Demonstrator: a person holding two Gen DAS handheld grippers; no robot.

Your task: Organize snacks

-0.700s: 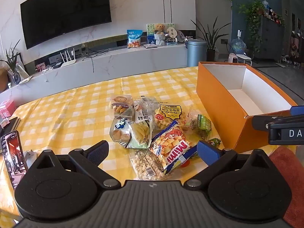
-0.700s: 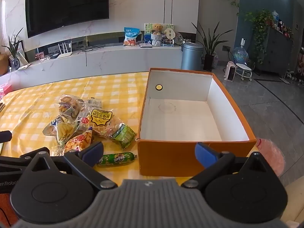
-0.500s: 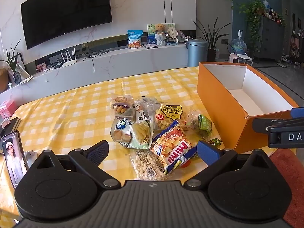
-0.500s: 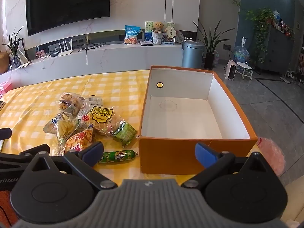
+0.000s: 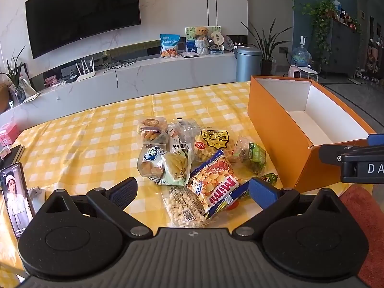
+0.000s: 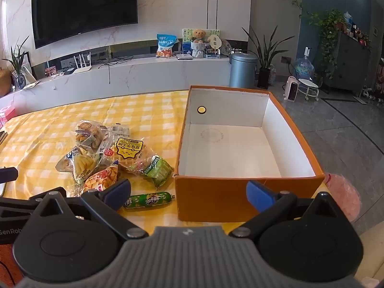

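Observation:
A heap of snack packets (image 5: 187,158) lies on the yellow checked tablecloth (image 5: 84,144), with a red Mimi bag (image 5: 213,187) and a clear bag of nuts (image 5: 184,206) nearest me. My left gripper (image 5: 192,192) hangs open just short of them, holding nothing. To the right stands an empty orange box (image 6: 240,192) with a white inside. My right gripper (image 6: 189,194) is open in front of the box's near wall. A green sausage stick (image 6: 148,199) lies by its left finger. The right gripper's side (image 5: 355,160) shows at the right edge of the left wrist view.
A phone (image 5: 16,201) with a lit screen leans at the table's left edge. Beyond the table run a white marble TV bench (image 5: 144,76), a wall TV (image 5: 81,12), a grey bin (image 5: 248,63) and plants. Grey floor lies right of the box (image 6: 348,132).
Both grippers have crept slightly forward, so the snacks and box sit a little lower and nearer in view. The phone's screen picture changed. Jaws stay wide apart.

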